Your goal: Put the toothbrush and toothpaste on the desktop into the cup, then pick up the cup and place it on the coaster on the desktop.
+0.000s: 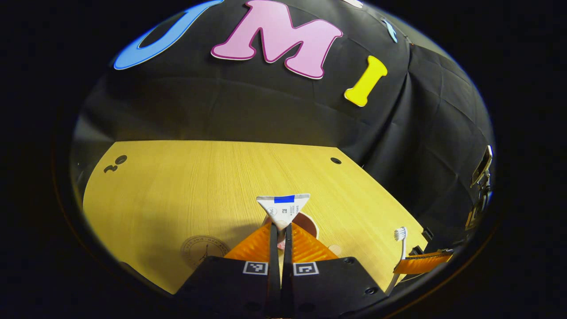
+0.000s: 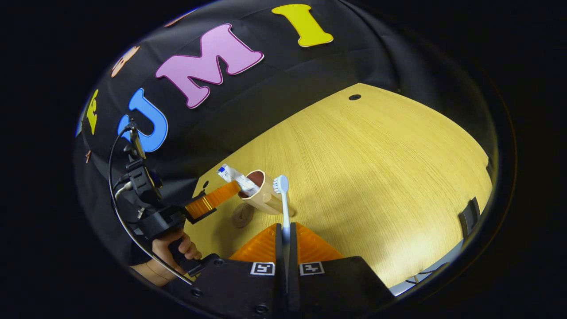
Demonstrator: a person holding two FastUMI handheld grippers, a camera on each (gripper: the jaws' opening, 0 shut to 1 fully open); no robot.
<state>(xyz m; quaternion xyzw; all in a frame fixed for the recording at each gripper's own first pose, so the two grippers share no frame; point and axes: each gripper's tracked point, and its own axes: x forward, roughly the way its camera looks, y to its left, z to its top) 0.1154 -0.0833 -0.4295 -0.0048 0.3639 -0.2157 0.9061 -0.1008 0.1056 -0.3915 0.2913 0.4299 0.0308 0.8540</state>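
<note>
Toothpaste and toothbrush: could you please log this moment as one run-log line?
left gripper shut on toothpaste, over cup | right gripper shut on toothbrush, beside cup | coaster bare

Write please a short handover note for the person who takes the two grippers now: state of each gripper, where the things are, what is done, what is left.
Left gripper: jaws shut on the toothpaste, its lower end already inside the cup.
Right gripper: jaws shut on the toothbrush, bristles up, held beside the cup, not in it.
Cup stands on the desktop; the coaster lies next to it.
Done: both items picked up, toothpaste partly in.
Left: release the toothpaste, drop in the toothbrush, move the cup onto the coaster.
</note>
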